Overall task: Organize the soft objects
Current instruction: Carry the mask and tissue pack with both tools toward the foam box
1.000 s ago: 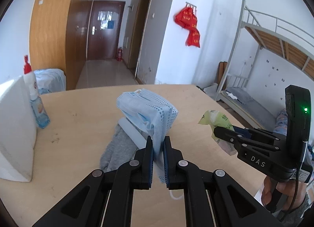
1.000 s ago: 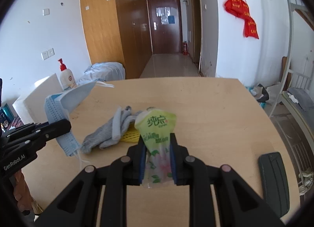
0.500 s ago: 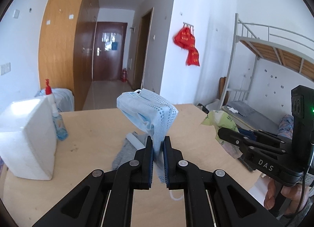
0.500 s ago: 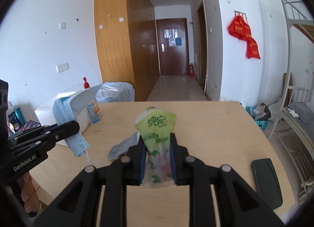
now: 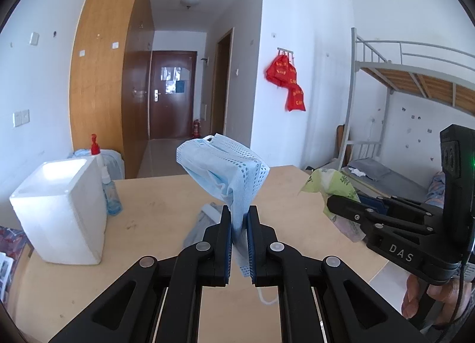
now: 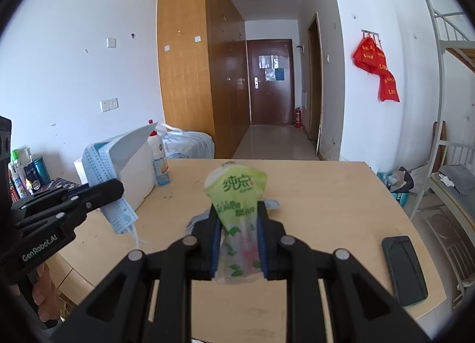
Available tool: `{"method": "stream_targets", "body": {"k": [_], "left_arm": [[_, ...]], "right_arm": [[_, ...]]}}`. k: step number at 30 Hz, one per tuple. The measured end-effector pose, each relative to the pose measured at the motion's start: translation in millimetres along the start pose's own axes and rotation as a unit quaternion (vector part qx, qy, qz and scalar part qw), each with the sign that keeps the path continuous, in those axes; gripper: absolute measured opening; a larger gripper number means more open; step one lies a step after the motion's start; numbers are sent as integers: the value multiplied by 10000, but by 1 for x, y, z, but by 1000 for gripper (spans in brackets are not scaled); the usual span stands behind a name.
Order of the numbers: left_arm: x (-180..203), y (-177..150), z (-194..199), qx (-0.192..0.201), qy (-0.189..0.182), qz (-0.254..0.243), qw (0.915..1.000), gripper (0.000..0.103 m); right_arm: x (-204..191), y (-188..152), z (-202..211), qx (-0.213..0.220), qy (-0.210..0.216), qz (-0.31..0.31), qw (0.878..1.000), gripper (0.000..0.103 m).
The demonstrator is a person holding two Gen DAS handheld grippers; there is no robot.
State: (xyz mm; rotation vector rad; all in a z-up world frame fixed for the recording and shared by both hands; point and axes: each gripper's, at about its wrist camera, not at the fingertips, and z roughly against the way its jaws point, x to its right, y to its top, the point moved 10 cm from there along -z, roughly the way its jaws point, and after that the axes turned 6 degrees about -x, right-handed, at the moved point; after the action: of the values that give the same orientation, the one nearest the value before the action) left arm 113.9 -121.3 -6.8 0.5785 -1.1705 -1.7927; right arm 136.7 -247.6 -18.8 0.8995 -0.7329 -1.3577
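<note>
Left wrist view, left gripper (image 5: 240, 218) jaws clamped on blue masks (image 5: 225, 170), right gripper (image 6: 237, 221) jaws pinching green tissue pack (image 6: 236, 194)

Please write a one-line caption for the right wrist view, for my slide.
Right claw shut on a green tissue pack above the wooden table; left claw holds blue face masks.

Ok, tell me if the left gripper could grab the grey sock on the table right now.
Probably not: the left gripper has its jaws shut on the blue masks, held above the table. The path down to the grey sock looks clear.
</note>
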Motion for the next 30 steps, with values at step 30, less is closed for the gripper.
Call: {"method": "stream_targets", "body": {"k": [30], "left_arm": [[-115,-10,73,210,2039,709,9762,9]], "right_arm": [[-128,21,-24,126,1643,825,9829,25]]}}
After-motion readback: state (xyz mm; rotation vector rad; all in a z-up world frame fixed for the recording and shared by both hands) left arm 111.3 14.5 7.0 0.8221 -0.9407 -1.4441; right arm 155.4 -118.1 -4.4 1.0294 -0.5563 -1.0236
